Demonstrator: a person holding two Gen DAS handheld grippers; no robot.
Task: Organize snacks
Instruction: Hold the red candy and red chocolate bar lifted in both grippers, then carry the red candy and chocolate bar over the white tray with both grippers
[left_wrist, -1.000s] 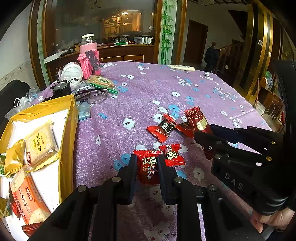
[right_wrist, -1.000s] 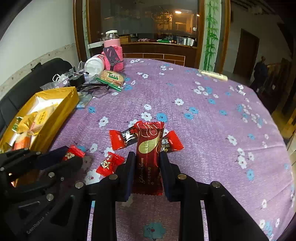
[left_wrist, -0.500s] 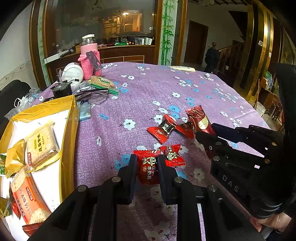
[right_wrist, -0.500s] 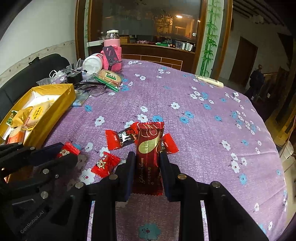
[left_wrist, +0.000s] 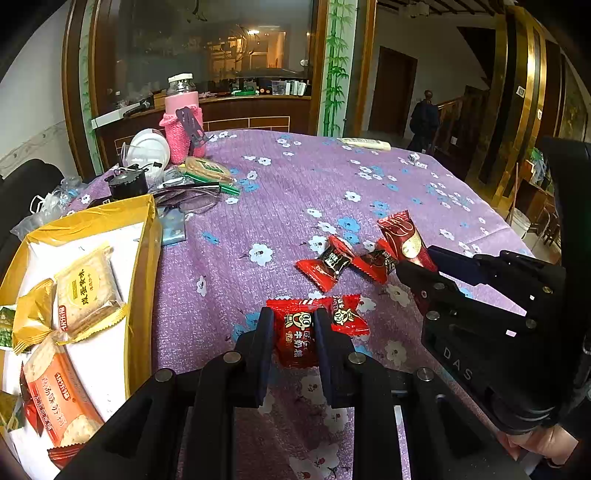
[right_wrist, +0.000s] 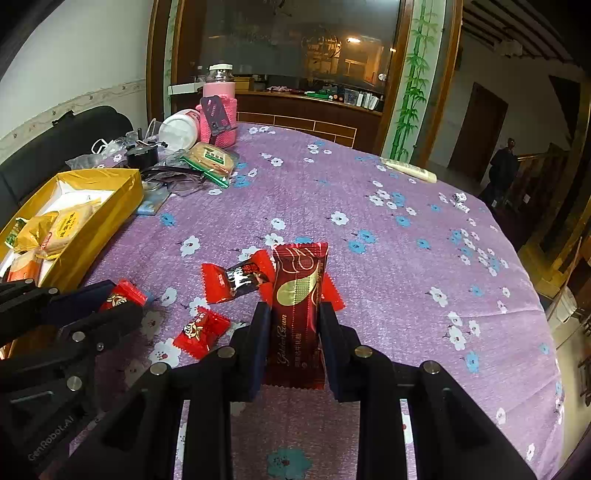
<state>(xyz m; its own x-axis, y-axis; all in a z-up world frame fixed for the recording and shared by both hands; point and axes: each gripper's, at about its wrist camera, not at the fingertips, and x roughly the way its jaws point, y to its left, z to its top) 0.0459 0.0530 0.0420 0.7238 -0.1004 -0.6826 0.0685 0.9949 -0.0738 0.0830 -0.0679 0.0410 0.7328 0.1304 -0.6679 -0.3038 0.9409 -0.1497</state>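
A: From the left wrist camera, what is the left gripper (left_wrist: 293, 334) doing?

B: Its two fingers are clamped on a red milk candy (left_wrist: 297, 338), one on each side of the wrapper. A second small red candy (left_wrist: 346, 314) lies touching it on the right, on the purple flowered tablecloth (left_wrist: 280, 206).

A: And farther out?

B: Two red-and-black candies (left_wrist: 332, 264) lie side by side toward the middle of the table. To their right the right gripper (left_wrist: 417, 264) comes in with a dark red bar (left_wrist: 404, 238) sticking out past its fingers. At the left edge sits the yellow box (left_wrist: 142, 258), holding cracker packets (left_wrist: 86, 286). At the far left stand a pink-sleeved jar (left_wrist: 183, 122) and a white lidded tub (left_wrist: 149, 151).

A: What does the right wrist camera show?

B: The right gripper (right_wrist: 293, 334) is closed on the dark red bar (right_wrist: 297, 314), which points away from the camera. The red-and-black candies (right_wrist: 240, 278) lie just beyond its tip on the left. The loose small red candy (right_wrist: 201, 330) is near left, and the left gripper (right_wrist: 107, 301) at the left edge holds its red milk candy (right_wrist: 123, 293). The yellow box (right_wrist: 107, 225) lies farther left.
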